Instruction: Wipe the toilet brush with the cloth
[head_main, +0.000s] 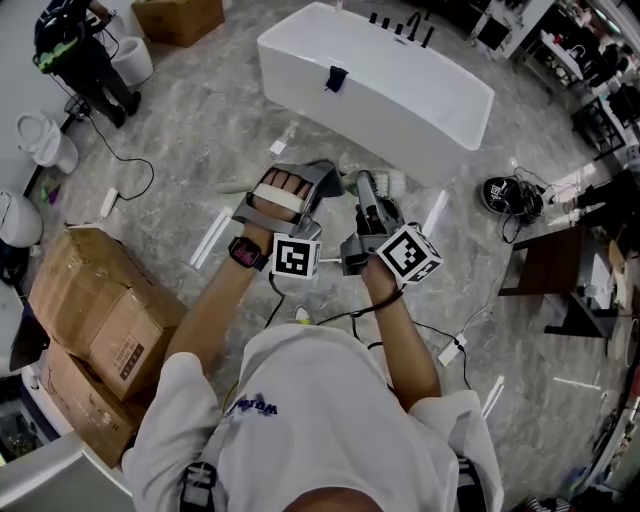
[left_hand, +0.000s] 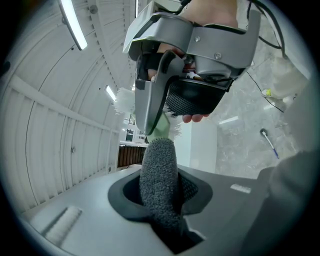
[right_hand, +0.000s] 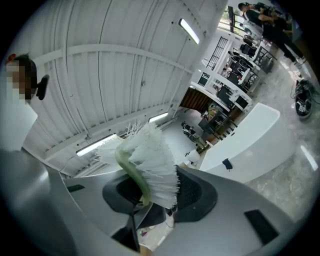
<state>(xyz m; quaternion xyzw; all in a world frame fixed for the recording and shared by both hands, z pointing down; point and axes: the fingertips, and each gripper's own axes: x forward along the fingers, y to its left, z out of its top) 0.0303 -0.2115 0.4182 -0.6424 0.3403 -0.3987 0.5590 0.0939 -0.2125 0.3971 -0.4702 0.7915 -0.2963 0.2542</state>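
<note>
The cloth is dark grey and nubbly; the toilet brush has white bristles on a pale green stem.

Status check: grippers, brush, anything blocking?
Left gripper shut on cloth. Right gripper shut on toilet brush, at the bristles. Cloth tip at the brush's green neck. Nothing seen in the way.

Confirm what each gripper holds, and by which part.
Left gripper is shut on the grey cloth, bunched between its jaws. Right gripper is shut on the toilet brush, by the green neck at the bristle head.
</note>
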